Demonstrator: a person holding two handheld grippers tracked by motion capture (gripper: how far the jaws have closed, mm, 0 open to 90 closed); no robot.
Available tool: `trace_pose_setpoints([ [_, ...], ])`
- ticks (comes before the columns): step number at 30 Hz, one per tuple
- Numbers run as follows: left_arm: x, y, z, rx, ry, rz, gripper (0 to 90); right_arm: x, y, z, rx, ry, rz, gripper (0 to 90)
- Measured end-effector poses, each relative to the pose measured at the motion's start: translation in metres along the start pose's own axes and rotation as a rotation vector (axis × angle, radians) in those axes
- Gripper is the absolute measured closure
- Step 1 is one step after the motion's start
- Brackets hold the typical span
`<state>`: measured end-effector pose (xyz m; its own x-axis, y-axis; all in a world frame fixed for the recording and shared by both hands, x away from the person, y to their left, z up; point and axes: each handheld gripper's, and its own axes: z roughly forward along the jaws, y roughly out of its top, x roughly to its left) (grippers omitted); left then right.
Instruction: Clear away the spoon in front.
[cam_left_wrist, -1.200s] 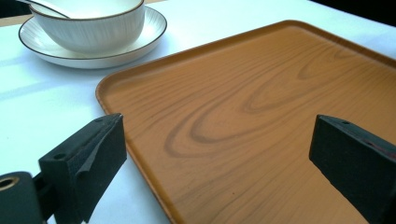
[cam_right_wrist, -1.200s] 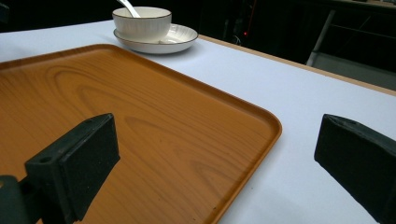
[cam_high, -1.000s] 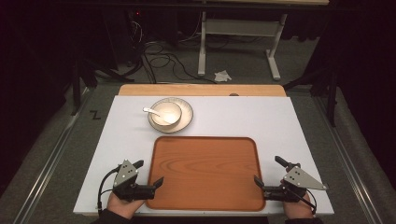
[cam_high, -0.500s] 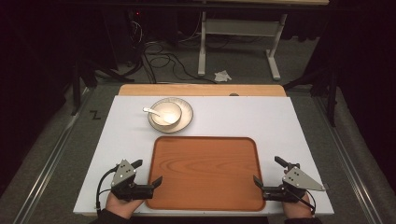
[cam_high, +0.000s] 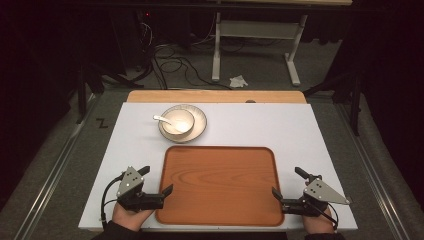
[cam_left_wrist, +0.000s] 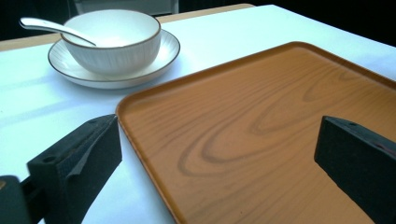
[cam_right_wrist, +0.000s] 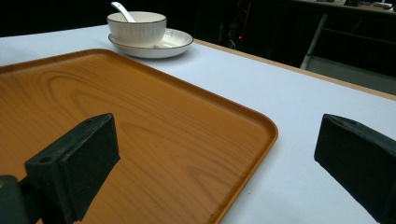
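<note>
Two grippers, jaws spread: left (cam_high: 159, 191) at tray (cam_high: 220, 180) left edge, right (cam_high: 280, 196) at right edge | bowl (cam_high: 177, 121) with spoon (cam_high: 161, 118) on plate (cam_high: 199, 127), table (cam_high: 280, 125) far-left

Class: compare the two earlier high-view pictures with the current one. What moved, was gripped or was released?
Nothing visibly changed. Both grippers, left and right, stay open at the tray's near corners, gripping nothing. Bowl, spoon and plate are unmoved.

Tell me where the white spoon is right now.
In the high view the white spoon rests in the bowl on its saucer, far left of centre, just beyond the wooden tray.
</note>
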<state>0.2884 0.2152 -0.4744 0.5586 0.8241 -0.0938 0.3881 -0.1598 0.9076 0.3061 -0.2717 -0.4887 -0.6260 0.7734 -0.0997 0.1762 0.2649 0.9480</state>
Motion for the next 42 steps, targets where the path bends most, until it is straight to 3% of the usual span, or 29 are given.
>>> trace_pose_setpoints([
  [14, 0.019, 0.03, 0.008, 0.005, 0.024, -0.03, 0.3, -0.001, -0.001, 0.0, 0.001, 0.01, 0.003, 0.6],
  [27, 0.045, 0.056, 0.027, 0.025, 0.081, -0.033, 0.8, -0.002, -0.002, 0.0, -0.003, 0.016, 0.022, 0.6],
  [42, 0.076, 0.092, 0.054, 0.053, 0.138, -0.036, 8.2, -0.006, -0.003, -0.001, -0.012, 0.011, 0.041, 0.6],
])
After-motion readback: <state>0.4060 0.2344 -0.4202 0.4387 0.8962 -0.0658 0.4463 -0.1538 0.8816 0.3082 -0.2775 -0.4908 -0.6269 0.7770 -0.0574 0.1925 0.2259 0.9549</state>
